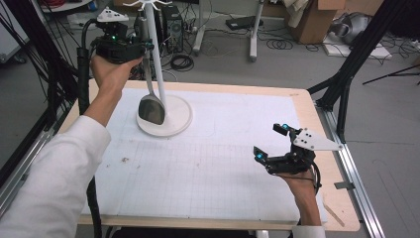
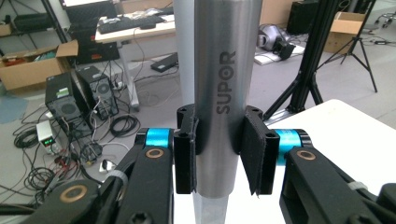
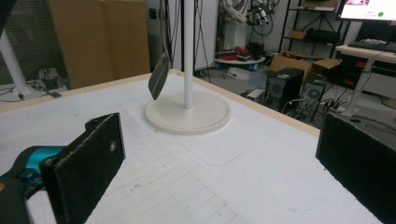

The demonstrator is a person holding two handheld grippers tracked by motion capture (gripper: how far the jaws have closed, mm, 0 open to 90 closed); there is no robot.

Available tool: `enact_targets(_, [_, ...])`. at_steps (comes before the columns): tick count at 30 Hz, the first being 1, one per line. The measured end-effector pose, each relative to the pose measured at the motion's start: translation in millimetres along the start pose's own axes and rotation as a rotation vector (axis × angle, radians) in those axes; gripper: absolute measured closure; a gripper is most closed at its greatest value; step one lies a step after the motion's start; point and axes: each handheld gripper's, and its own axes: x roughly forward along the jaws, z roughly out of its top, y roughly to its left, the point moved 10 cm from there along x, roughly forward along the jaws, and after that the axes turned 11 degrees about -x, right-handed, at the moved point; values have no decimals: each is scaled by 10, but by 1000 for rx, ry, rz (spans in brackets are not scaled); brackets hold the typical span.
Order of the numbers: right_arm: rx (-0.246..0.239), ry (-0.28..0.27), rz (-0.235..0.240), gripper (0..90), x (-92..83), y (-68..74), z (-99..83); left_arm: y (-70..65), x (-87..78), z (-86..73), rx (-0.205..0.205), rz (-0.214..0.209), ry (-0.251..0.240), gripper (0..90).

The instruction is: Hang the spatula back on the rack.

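Spatula [image 1: 151,106] is clamped in the left gripper [image 1: 141,47]: jaws are tight on both sides of the steel handle [image 2: 224,84], the one stamped SUPOR, as the left gripper view shows. Handle is near vertical, blade down. From the high view the blade hangs over the stand's base [image 1: 181,116], just beside the pole [image 1: 157,59], on the side nearer the person's left arm. Can't tell from any view whether the blade touches the base or hovers just above it.

Hooks [image 1: 148,5] sit at the pole's top, above the grip point. Handle's upper end is cut off or hidden behind the gripper, so I can't tell whether it's on a hook.

Right gripper [image 1: 271,141] is idle, jaws wide apart and holding nothing, low over the tabletop [image 1: 223,163], well away from the stand on the person's right. Its own view looks across at the pole [image 3: 188,51] with the blade [image 3: 159,74] beside it.

Status, my read: looks like hanging the spatula on the stand. Pickup and carry are done, tool is upright and at the pole. Left: get the handle's end on a hook, check it holds, open the left jaws, back off. Right hand likely isn't needed unless the stand tips.
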Motion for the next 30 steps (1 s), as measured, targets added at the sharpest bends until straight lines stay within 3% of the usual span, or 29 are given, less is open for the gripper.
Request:
enact_targets(4, [5, 8, 0, 3, -1, 1, -16, 5, -43, -21, 10, -6, -10, 639])
enact_targets(7, [3, 8, -3, 3, -2, -4, -17, 10, -88, -80, 23, -36, 3, 565])
enact_targets(11, [2, 10, -10, 3, 8, -17, -20, -54, -186, -210, 13, -162, 24, 449])
enact_targets(14, [-3, 12, -16, 3, 21, -27, -27, -94, -276, -356, 73, -210, 65, 338])
enact_targets(20, [-2, 24, -24, 3, 29, -31, -58, -183, -496, -561, 62, -326, 53, 140])
enact_targets(24, [-5, 24, -29, 3, 31, -26, -63, -226, -654, -687, 97, -380, 11, 32])
enact_targets(26, [1, 30, -28, 3, 29, -18, -78, -225, -723, -770, 107, -401, 5, 17])
enact_targets(30, [16, 25, -24, 3, 37, -4, -106, -188, -815, -943, 82, -414, -13, 17])
